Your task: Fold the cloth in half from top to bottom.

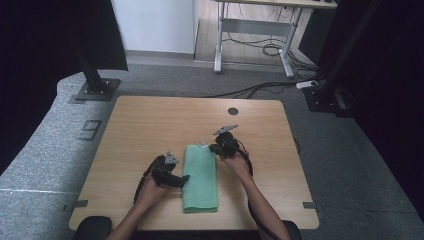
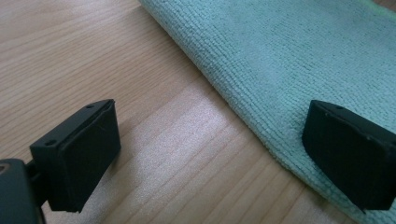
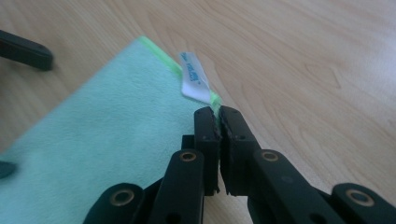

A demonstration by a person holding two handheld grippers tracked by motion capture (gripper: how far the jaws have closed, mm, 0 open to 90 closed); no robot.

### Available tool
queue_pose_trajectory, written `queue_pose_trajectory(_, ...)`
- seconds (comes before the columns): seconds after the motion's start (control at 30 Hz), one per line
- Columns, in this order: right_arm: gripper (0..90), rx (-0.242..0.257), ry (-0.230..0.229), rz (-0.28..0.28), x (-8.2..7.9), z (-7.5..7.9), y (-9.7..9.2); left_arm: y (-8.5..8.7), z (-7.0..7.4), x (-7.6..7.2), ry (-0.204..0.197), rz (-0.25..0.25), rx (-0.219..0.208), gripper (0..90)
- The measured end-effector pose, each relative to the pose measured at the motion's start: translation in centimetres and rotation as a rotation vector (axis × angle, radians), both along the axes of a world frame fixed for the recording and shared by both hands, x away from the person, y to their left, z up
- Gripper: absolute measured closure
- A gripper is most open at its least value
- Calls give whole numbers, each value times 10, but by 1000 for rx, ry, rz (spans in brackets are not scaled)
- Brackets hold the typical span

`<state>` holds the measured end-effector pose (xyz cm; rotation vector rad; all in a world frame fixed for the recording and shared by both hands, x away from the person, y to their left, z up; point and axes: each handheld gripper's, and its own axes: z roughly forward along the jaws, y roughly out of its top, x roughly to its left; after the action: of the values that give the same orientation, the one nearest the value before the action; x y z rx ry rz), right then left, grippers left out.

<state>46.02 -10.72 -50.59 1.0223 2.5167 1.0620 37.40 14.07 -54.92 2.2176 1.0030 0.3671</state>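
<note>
1. A folded mint-green microfibre cloth (image 1: 201,178) lies on the light wooden desk (image 1: 145,125) between my hands.
2. My right hand-held gripper (image 3: 218,116) pinches its far corner edge beside the white label (image 3: 194,77).
3. My left hand-held gripper (image 2: 210,144) gapes wide, straddling the cloth's near edge.

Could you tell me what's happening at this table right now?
A person is working a folded green towel on a wooden table with two hand-held grippers. The right gripper is shut on the towel's far edge, close to its white label. The left gripper is open at the towel's long side, one jaw over the bare wood and the other over the cloth, not gripping it.
</note>
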Motion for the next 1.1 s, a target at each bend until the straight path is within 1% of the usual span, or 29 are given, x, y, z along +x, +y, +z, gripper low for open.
queue_pose_trajectory(0.2, 853, 26, -50, 55, -18, 20, 3, 0, 0, 0, 0, 4, 2, 43)
queue_pose_trajectory(0.27, 854, 34, -59, 72, -26, 26, 2, 0, 0, -1, 0, 6, 1, 43)
queue_pose_trajectory(0.37, 853, 43, -78, 95, -36, 34, -1, 0, 0, -1, 1, 7, 2, 43)
queue_pose_trajectory(0.47, 852, 54, -85, 108, -45, 38, -6, 0, 0, -1, 1, 10, 2, 43)
queue_pose_trajectory(0.8, 852, 89, -88, 151, -79, 45, -21, -1, 0, -2, 1, 18, 2, 43)
queue_pose_trajectory(0.93, 852, 104, -87, 171, -92, 47, -24, -1, 0, -2, 1, 20, 2, 43)
queue_pose_trajectory(1.1, 852, 113, -86, 196, -107, 47, -27, -1, 0, -2, 2, 21, 3, 43)
